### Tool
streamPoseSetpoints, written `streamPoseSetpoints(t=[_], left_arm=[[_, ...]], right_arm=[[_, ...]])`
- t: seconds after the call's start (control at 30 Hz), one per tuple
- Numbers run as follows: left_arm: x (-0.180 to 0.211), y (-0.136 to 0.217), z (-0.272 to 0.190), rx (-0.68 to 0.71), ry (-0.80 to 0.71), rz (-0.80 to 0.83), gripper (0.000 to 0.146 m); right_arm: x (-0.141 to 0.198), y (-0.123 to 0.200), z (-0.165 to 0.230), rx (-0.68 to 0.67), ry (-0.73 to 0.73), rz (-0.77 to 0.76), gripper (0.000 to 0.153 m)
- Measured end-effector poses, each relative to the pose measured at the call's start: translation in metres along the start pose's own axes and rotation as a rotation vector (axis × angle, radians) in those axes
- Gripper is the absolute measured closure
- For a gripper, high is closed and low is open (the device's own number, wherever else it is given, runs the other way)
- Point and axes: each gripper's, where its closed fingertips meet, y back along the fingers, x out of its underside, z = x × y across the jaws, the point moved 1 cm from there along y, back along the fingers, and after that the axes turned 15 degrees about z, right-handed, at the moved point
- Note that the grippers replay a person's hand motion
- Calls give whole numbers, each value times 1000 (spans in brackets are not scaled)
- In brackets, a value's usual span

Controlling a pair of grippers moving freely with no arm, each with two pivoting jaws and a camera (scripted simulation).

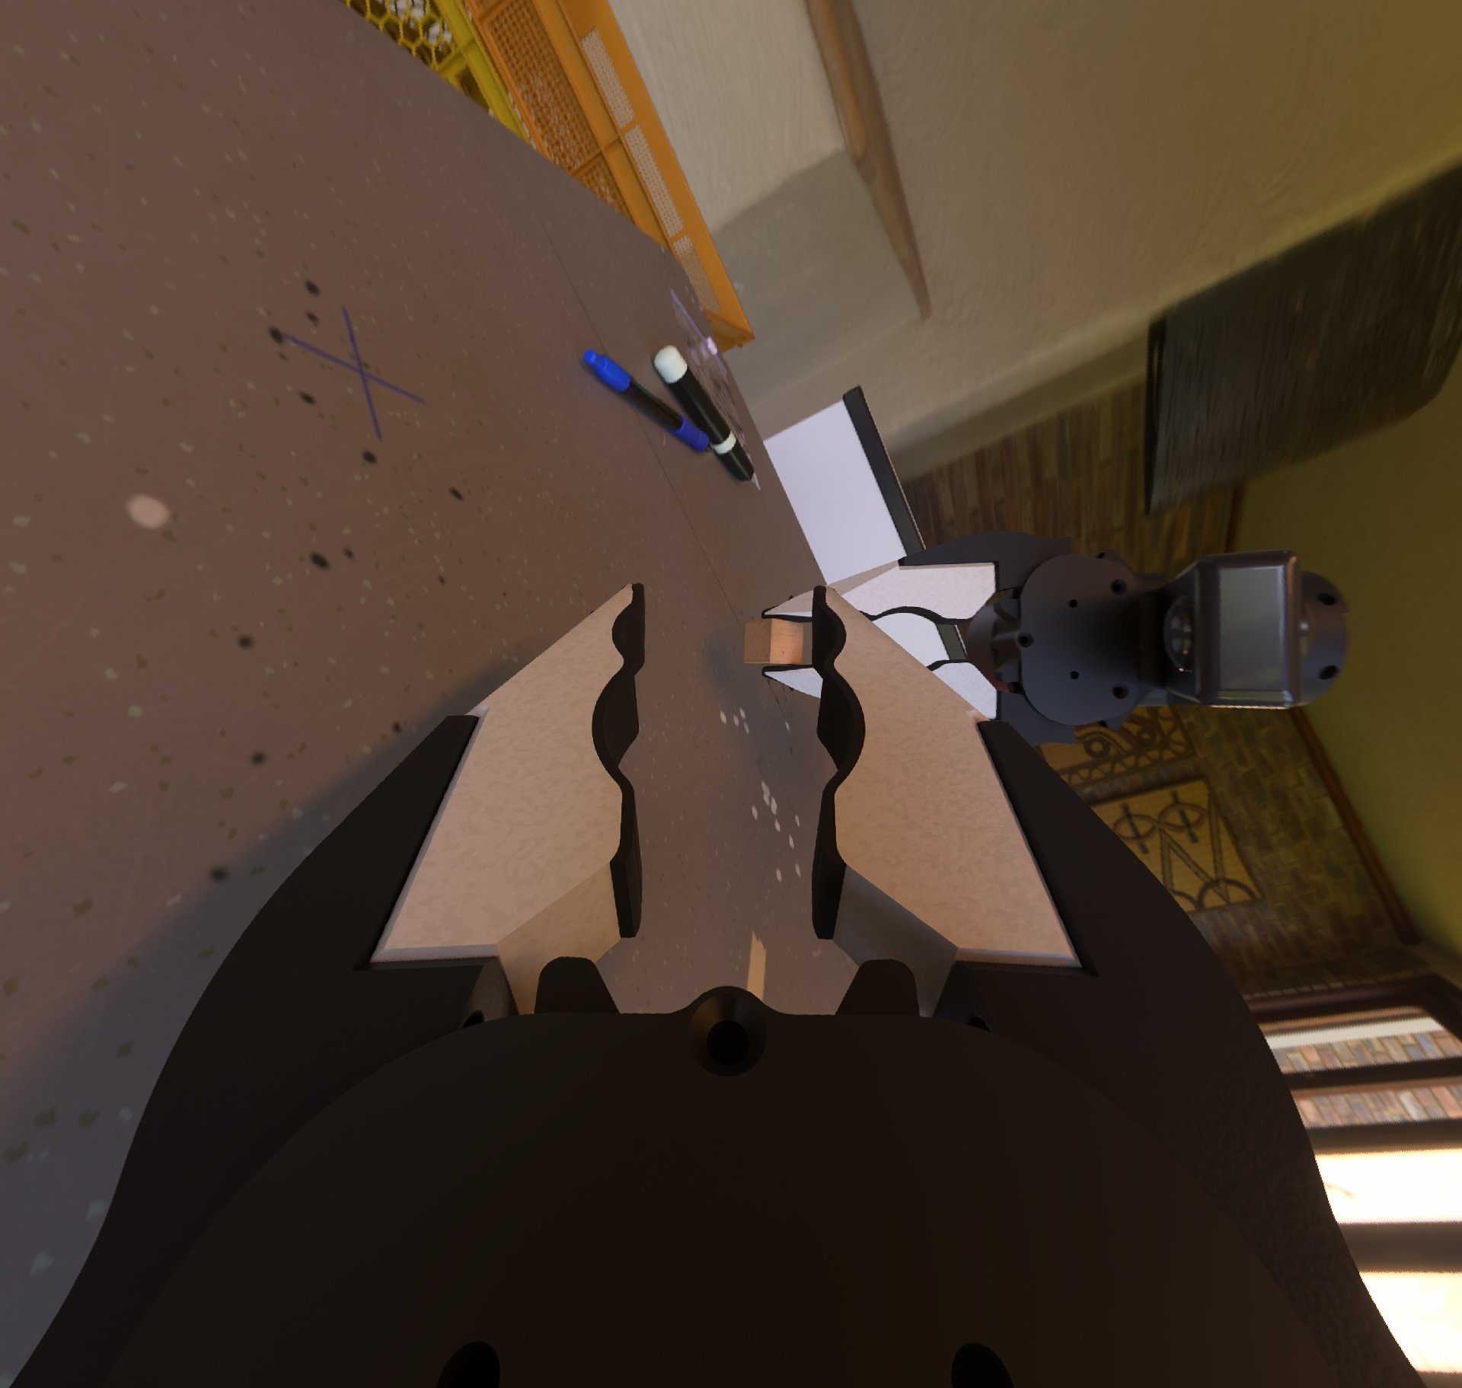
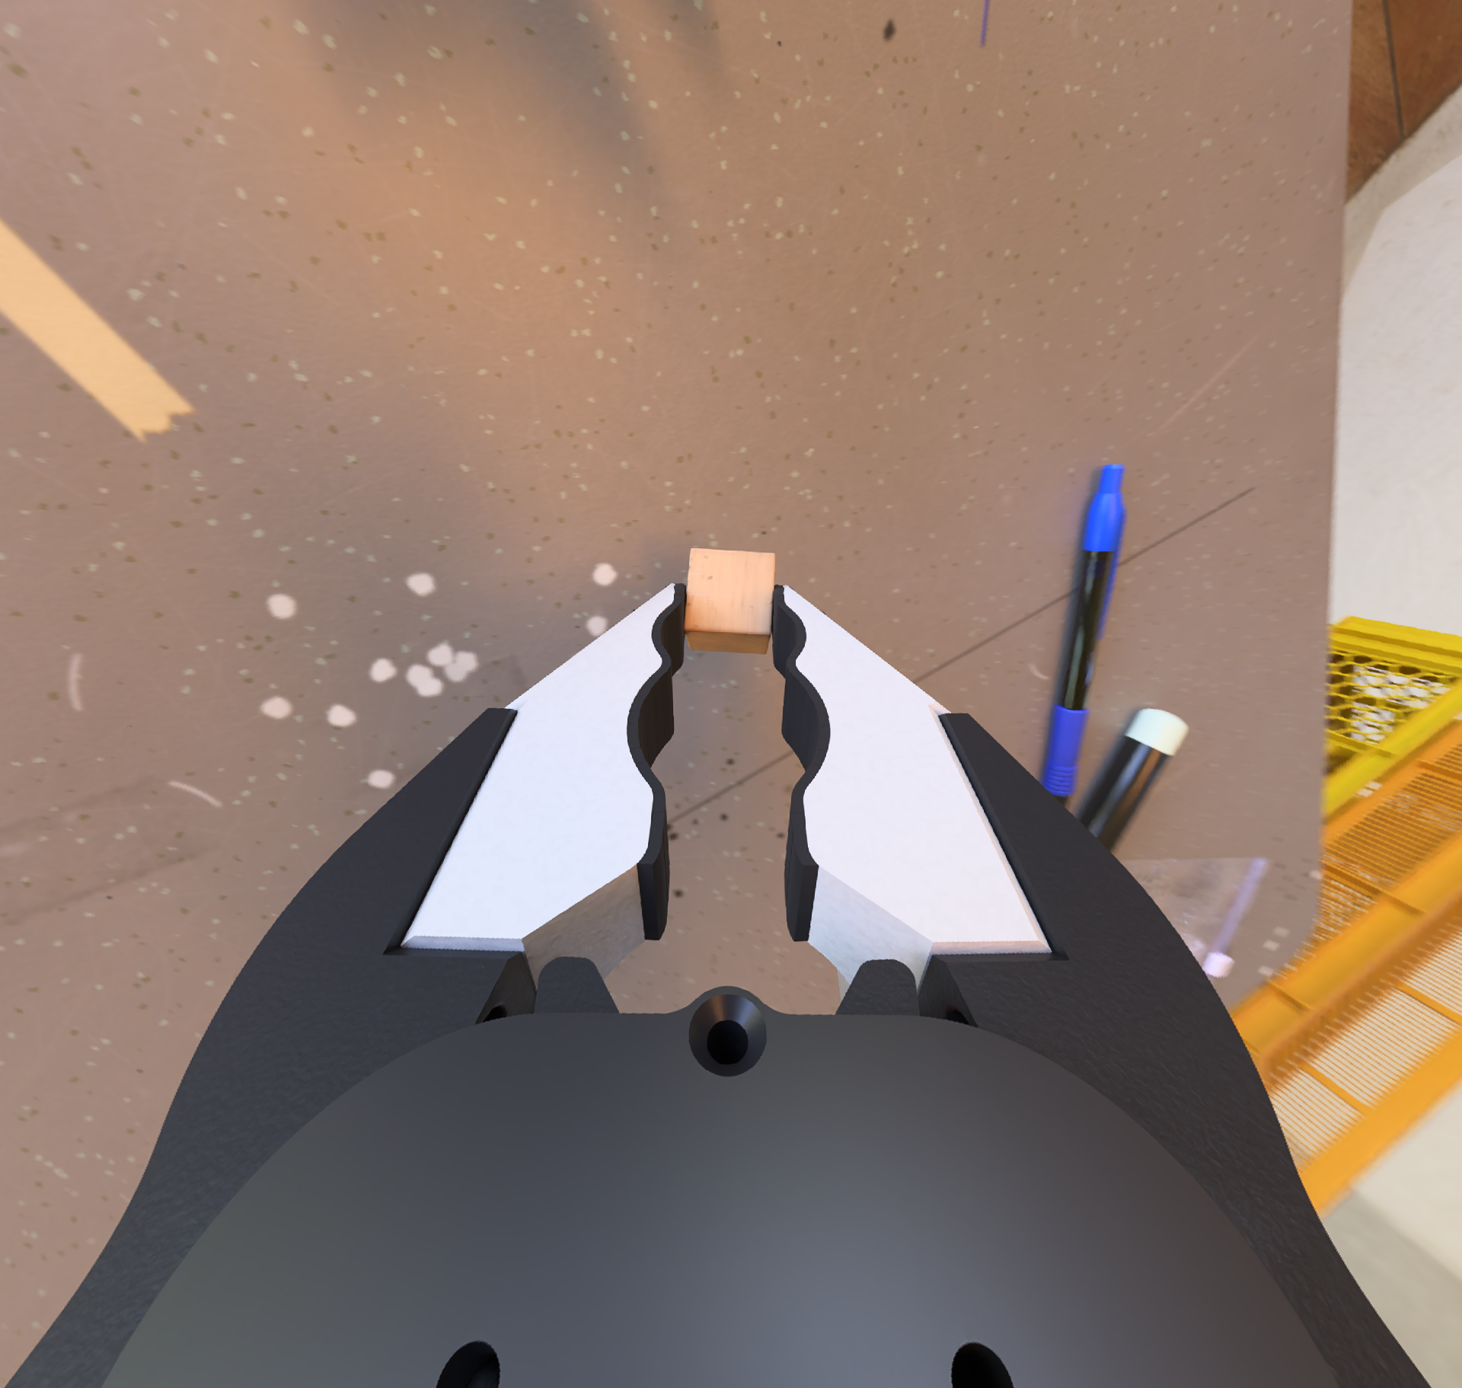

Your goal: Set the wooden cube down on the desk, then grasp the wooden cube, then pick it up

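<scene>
The right gripper [image 2: 728,608] has its jaws clamped on the small pale wooden cube [image 2: 729,598], pinching it only at the very tips, above the speckled brown worktop [image 2: 475,242]; whether the cube touches the surface I cannot tell. The left gripper [image 1: 728,598] hangs close by with its jaws apart and nothing between them.

The hold is shallow, so a jolt could twist the cube out before it is set down. Released from any height, it might bounce or roll toward the nearby edge. The left gripper's tip is near the right gripper's fingers, so a careless approach could knock them.

Count: two grippers, one cube, one blue pen [image 2: 1085,630], one black marker with a white cap [image 2: 1131,776], one blue drawn cross [image 1: 356,373], and two mesh crates, one yellow [image 2: 1384,685] and one orange [image 2: 1345,1034].
</scene>
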Motion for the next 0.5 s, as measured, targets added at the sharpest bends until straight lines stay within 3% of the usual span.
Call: streamPoseSetpoints(t=[0.17,0.3,0.5], left_arm=[[14,11,-1,-7,52,90,104],[34,20,-11,-37,41,74,104],[66,37,-29,-27,29,85,105]], right_arm=[[7,0,25,-98,-72,-151,131],[10,10,45,-137,-80,-293,131],[7,24,62,-141,-10,-432,131]])
